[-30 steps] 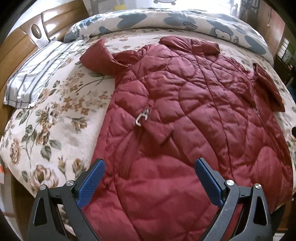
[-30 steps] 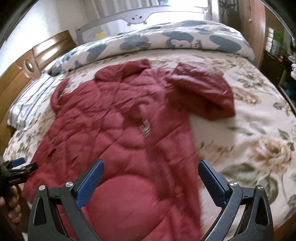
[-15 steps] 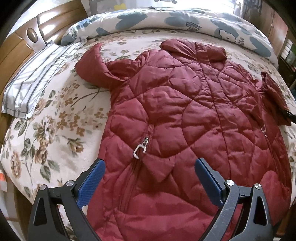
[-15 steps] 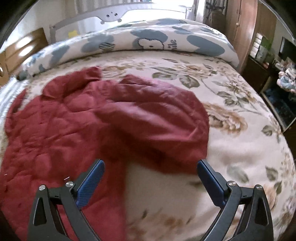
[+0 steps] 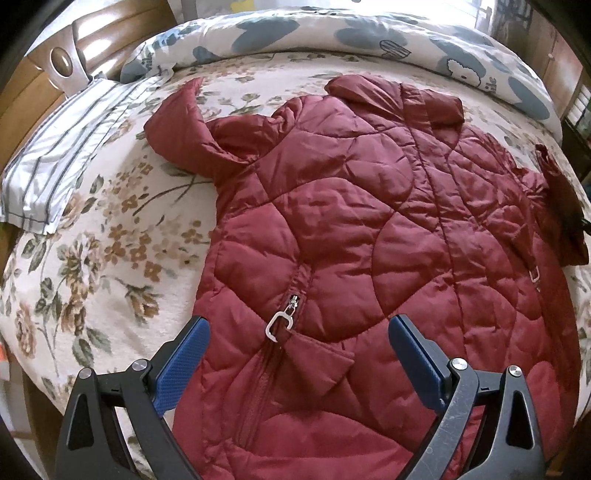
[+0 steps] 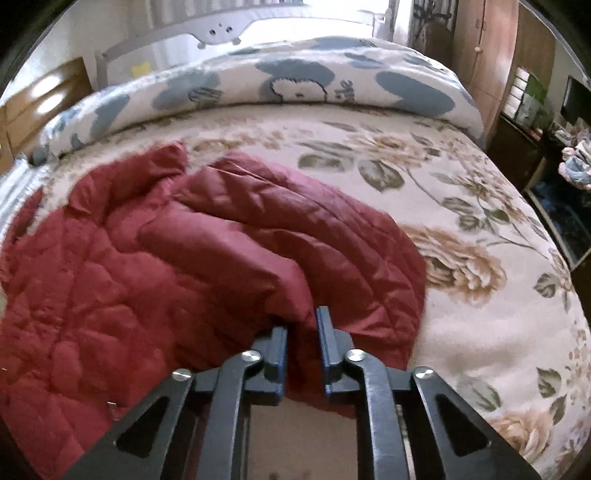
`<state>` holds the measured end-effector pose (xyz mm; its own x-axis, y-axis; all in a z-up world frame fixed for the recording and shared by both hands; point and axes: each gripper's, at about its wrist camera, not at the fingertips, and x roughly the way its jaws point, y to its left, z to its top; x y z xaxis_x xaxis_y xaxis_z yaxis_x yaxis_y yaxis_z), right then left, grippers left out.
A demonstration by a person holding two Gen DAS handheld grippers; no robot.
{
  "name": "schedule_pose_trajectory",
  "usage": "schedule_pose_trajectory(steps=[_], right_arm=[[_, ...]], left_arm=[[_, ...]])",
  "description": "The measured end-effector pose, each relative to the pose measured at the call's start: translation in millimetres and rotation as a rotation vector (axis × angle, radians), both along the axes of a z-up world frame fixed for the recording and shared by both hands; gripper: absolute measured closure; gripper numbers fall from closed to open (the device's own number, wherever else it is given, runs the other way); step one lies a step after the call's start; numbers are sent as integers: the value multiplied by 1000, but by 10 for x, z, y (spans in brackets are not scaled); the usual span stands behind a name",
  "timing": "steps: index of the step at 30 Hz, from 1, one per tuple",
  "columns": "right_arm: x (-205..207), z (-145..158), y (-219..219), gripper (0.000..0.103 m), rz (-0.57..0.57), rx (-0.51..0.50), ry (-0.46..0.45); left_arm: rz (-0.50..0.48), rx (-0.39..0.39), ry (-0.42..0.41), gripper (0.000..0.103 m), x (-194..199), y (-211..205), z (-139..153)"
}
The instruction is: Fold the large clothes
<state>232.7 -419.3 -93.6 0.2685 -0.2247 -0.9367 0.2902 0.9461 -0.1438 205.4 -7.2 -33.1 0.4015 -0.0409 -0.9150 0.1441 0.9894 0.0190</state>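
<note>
A dark red quilted jacket lies front-up on the flowered bed, collar toward the far side. Its left sleeve sticks out toward the pillow. My left gripper is open and empty, hovering over the jacket's lower part near a silver zipper pull. In the right wrist view the jacket fills the left side, and its right sleeve lies folded beside the body. My right gripper is shut on the cuff end of that sleeve.
The flowered bedspread stretches to the right. A rolled white and blue duvet lies along the far side. A striped pillow lies at the left by the wooden headboard. Dark furniture stands beyond the bed's right edge.
My right gripper moved onto the right sleeve and closed on its end. My left gripper stayed open and moved forward over the jacket toward the zipper pull.
</note>
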Motion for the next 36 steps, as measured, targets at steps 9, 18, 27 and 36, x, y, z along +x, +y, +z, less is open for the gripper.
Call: schedule_pose_trajectory(steps=[9,18,27,36], right_arm=[[250,299,691,94,116,174,-129],[446,123,1411,94,208,335,-136],[613,-287,1891,94,204,490,-123],[668,-637,2262,94,304,603,-92]], left_arm=[[8,-79,3,5,46,145,0],[29,-189,16,5,72,417,12],[21,-348,76,5,306,595,-84],[9,-539,155,5,1074,696,-252]])
